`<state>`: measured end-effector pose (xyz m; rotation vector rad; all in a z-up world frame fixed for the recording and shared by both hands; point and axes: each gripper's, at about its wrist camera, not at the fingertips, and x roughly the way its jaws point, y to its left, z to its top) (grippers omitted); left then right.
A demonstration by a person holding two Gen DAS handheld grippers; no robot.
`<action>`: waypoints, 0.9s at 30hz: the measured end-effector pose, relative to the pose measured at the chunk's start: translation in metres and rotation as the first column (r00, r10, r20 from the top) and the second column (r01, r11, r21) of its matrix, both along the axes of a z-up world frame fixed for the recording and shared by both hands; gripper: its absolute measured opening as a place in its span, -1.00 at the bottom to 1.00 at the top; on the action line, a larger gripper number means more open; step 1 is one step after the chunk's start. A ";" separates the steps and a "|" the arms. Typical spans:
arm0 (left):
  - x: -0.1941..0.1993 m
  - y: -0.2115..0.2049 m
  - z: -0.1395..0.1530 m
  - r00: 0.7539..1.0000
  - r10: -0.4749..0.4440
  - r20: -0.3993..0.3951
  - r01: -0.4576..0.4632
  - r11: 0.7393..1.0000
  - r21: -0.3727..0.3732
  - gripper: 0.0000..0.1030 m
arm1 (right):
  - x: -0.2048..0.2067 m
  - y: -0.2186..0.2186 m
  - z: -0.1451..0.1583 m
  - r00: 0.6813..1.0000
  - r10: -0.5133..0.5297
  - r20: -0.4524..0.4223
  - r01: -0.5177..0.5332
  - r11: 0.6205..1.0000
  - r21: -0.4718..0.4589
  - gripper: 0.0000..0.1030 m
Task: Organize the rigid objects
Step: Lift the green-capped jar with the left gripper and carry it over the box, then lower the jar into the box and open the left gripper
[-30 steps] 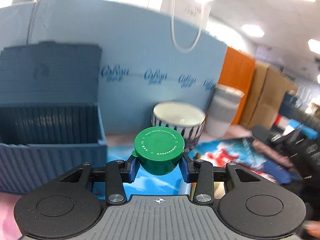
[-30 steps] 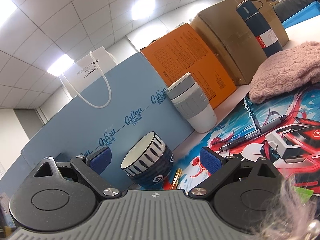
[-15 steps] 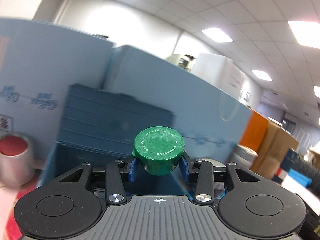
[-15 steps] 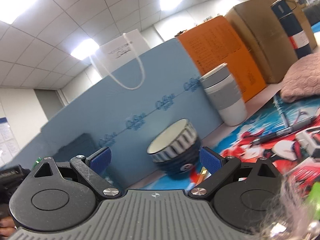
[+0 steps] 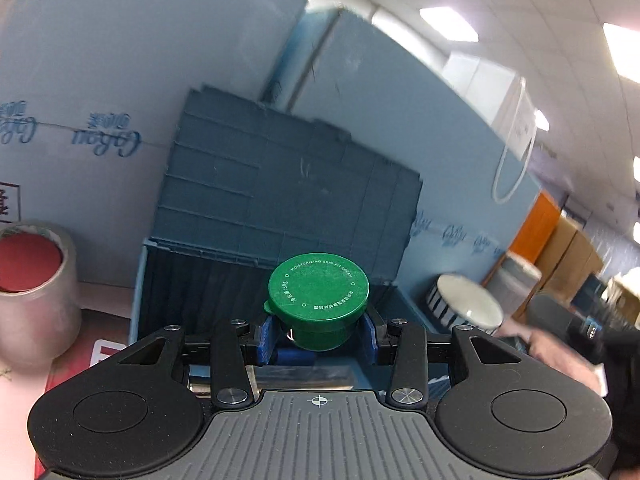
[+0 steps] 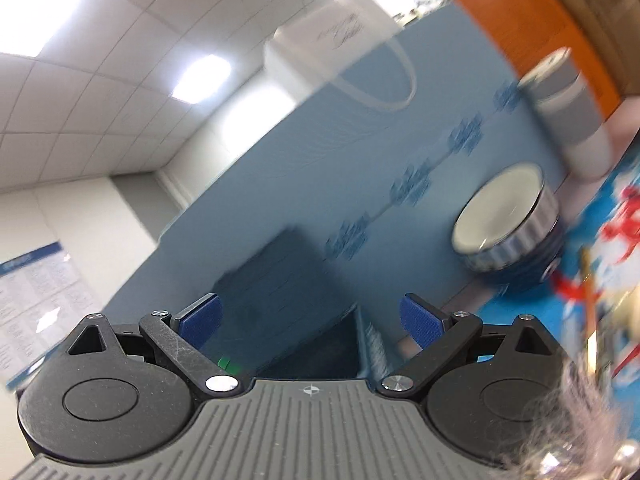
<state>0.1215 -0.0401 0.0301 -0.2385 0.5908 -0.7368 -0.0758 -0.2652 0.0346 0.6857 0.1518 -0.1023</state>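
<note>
crate [image 5: 224, 300] centre, before panel [image 5: 120, 80] | tape roll [image 5: 32, 284] left of crate | bowl [image 5: 466, 300] right of crate

The green jar [image 5: 318, 304] is a small round plastic cream jar with a flat lid printed with a ring of white lettering and a small tab at the lid's left edge; it sits upright and off the table, pinched at its body between two blue pads [image 5: 266, 338], above the near edge of the box. The box [image 5: 256, 264] is a dark blue ribbed plastic crate with its lid raised upright behind it, standing against the light blue back panel. The inside of the box is dark and its contents cannot be made out.
</note>
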 end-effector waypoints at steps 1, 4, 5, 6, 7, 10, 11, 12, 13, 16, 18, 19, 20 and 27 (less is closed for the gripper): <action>0.002 -0.005 -0.002 1.000 0.004 -0.004 -0.004 1.000 0.026 -0.23 | 0.001 0.002 -0.003 1.000 -0.002 -0.020 0.002 1.000 -0.018 0.87; 0.005 -0.018 -0.006 0.999 0.037 0.011 -0.038 0.992 0.121 -0.23 | -0.001 0.003 -0.008 0.999 -0.029 -0.027 0.027 0.998 -0.051 0.87; 0.005 -0.020 -0.008 0.998 0.067 0.021 -0.070 0.986 0.150 -0.23 | -0.003 0.003 -0.008 0.999 -0.038 -0.021 0.037 0.998 -0.058 0.87; 0.006 -0.023 -0.009 0.995 0.096 0.034 -0.101 0.979 0.179 -0.23 | -0.006 0.002 -0.008 0.999 -0.045 -0.016 0.044 0.997 -0.062 0.87; 0.005 -0.028 -0.010 0.993 0.107 0.048 -0.115 0.971 0.210 -0.22 | -0.007 0.001 -0.009 0.999 -0.045 -0.012 0.045 0.997 -0.063 0.87; 0.007 -0.043 -0.018 0.990 0.110 0.087 -0.132 0.940 0.314 -0.20 | -0.010 -0.001 -0.011 0.998 -0.054 -0.011 0.053 0.996 -0.065 0.87; 0.008 -0.043 -0.019 0.989 0.117 0.092 -0.140 0.941 0.309 -0.20 | -0.010 -0.002 -0.012 0.998 -0.060 -0.016 0.059 0.996 -0.070 0.87; 0.009 -0.043 -0.019 0.990 0.112 0.086 -0.134 0.940 0.313 -0.20 | -0.009 -0.002 -0.013 0.998 -0.067 -0.020 0.066 0.995 -0.073 0.87; 0.010 -0.042 -0.019 0.991 0.109 0.080 -0.128 0.941 0.313 -0.20 | -0.009 -0.003 -0.013 0.997 -0.074 -0.023 0.072 0.995 -0.073 0.87; 0.015 -0.046 -0.019 0.993 0.099 0.063 -0.114 0.941 0.318 -0.20 | -0.011 -0.005 -0.014 0.996 -0.083 -0.029 0.081 0.995 -0.061 0.87; 0.017 -0.046 -0.018 0.995 0.090 0.048 -0.100 0.943 0.319 -0.16 | -0.010 -0.006 -0.016 0.995 -0.092 -0.033 0.090 0.994 -0.060 0.87; 0.017 -0.046 -0.018 0.995 0.086 0.042 -0.095 0.943 0.320 -0.15 | -0.010 -0.006 -0.016 0.995 -0.096 -0.034 0.094 0.994 -0.059 0.87; 0.021 -0.052 -0.017 0.996 0.082 0.034 -0.089 0.942 0.323 -0.15 | -0.011 -0.007 -0.016 0.995 -0.098 -0.034 0.096 0.994 -0.057 0.87; 0.024 -0.056 -0.018 0.997 0.076 0.011 -0.075 0.942 0.326 -0.06 | -0.011 -0.011 -0.017 0.993 -0.116 -0.036 0.115 0.992 -0.044 0.87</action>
